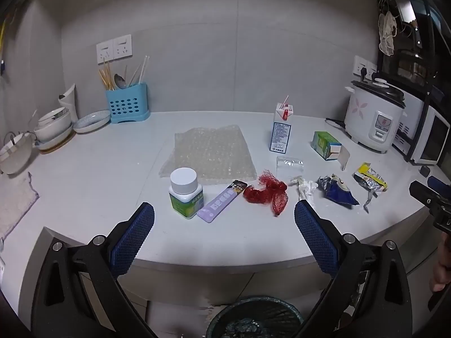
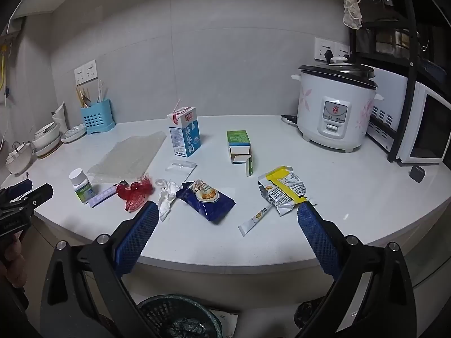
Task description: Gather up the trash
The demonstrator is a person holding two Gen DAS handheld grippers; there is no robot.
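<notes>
While both the left gripper point(image 1: 224, 209) and right gripper point(image 2: 228, 209) are held spread wide and empty, the bin point(image 1: 255, 317) below the bench's point(image 2: 366, 197) front edge is cut off.

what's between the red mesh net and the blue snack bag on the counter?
A crumpled white tissue lies between the red mesh net and the blue snack bag; clearest in the right wrist view.

White table point(image 2: 352, 197). Near front edge: pill bottle point(image 2: 81, 186), red net point(image 2: 135, 193), blue snack bag point(image 2: 207, 198), yellow wrapper point(image 2: 283, 187). Toward back edge: milk carton point(image 2: 186, 135), rice cooker point(image 2: 335, 107).
</notes>
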